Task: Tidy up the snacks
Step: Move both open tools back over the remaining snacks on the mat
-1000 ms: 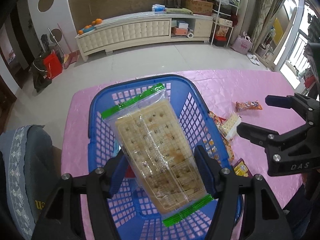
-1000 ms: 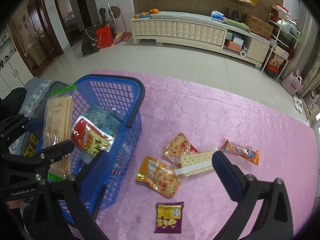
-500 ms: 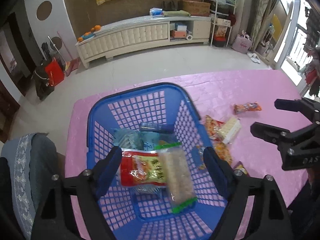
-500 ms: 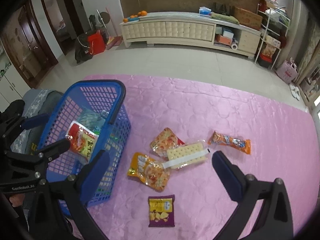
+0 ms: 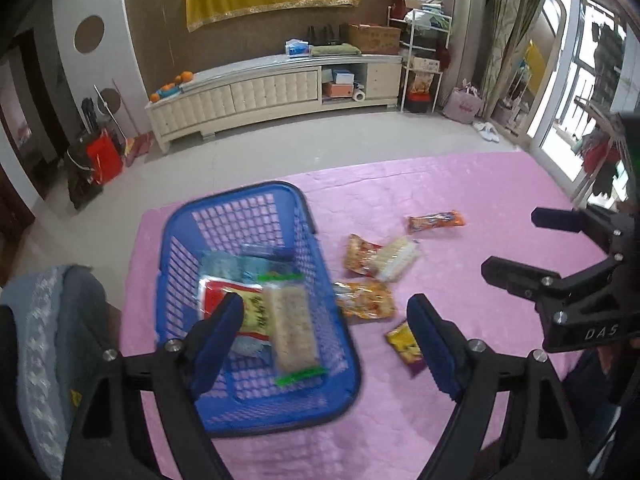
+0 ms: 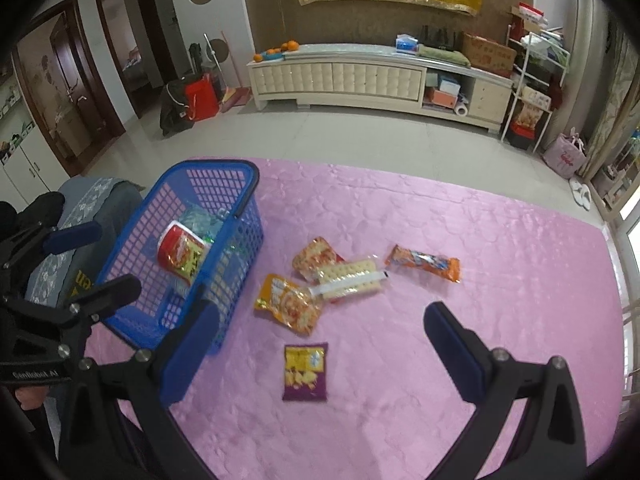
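Green-ended cracker pack (image 5: 294, 330) plain from left only.

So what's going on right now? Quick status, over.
Left hand-held gripper open, empty, over blue basket. Right hand-held gripper open, empty. Cracker pack in basket; purple chip packet nearest on pink tablecloth. Nothing blocking.
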Demonstrator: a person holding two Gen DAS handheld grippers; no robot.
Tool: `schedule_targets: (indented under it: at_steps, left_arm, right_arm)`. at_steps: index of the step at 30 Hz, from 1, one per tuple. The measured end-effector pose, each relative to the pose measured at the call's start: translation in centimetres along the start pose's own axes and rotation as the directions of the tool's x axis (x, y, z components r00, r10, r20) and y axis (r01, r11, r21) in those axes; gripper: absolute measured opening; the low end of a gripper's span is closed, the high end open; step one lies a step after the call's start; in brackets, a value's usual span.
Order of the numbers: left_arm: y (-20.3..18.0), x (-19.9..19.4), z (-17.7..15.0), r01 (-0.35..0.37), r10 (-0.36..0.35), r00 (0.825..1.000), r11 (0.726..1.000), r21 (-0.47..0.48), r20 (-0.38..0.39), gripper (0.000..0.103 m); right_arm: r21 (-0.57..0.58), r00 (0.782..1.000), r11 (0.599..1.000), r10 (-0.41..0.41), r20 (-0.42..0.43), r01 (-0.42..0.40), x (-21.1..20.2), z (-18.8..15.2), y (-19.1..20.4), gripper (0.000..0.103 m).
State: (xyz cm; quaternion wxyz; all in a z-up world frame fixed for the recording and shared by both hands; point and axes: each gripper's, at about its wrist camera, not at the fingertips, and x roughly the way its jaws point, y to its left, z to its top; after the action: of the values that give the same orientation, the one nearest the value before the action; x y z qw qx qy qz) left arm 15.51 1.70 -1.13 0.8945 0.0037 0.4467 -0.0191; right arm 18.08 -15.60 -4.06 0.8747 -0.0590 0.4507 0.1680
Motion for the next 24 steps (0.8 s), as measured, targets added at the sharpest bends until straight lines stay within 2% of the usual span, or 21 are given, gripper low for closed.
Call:
schedule_targets:
  at_steps: [5, 9, 13, 16, 24]
  left_arm:
    - [-2.6, -1.1, -0.7, -0.014, 0.013, 0.999, 1.000, 0.020, 0.035, 0.082]
    - [-4.5, -1.4, -1.0, 0.004, -0.004, 0.999, 1.000, 0.009, 0.044, 0.082]
    - [-6.8, -0.9, -1.5, -0.024, 0.023, 0.999, 0.999, 0.034, 0.040, 0.082]
    - [-7.6, -0.3, -1.8, -0.013, 0.012, 1.000, 1.000, 0.024, 0.023, 0.082]
    - [-10.2, 1.0, -3.4, -0.009, 0.009, 1.000, 1.000, -0.012, 0.018, 0.082]
  right_arm:
    - [0.015, 1.000, 1.000, 0.000, 0.013, 0.000, -1.6, -1.0, -1.8, 0.103]
    - [0.027, 0.999, 1.000, 0.005, 0.036, -0.006, -2.6, -1.9, -3.2, 0.103]
    - [0.032, 0.999, 0.999, 0.003, 0.047, -0.004, -3.2, -2.8, -4.4, 0.103]
    - [0.043, 0.999, 0.999, 0.002, 0.053, -0.004, -3.4, -3.6, -5.6, 0.103]
    - [0.065, 1.000, 0.998, 0.014, 0.015, -0.015, -2.1, -6.0, -8.7, 0.103]
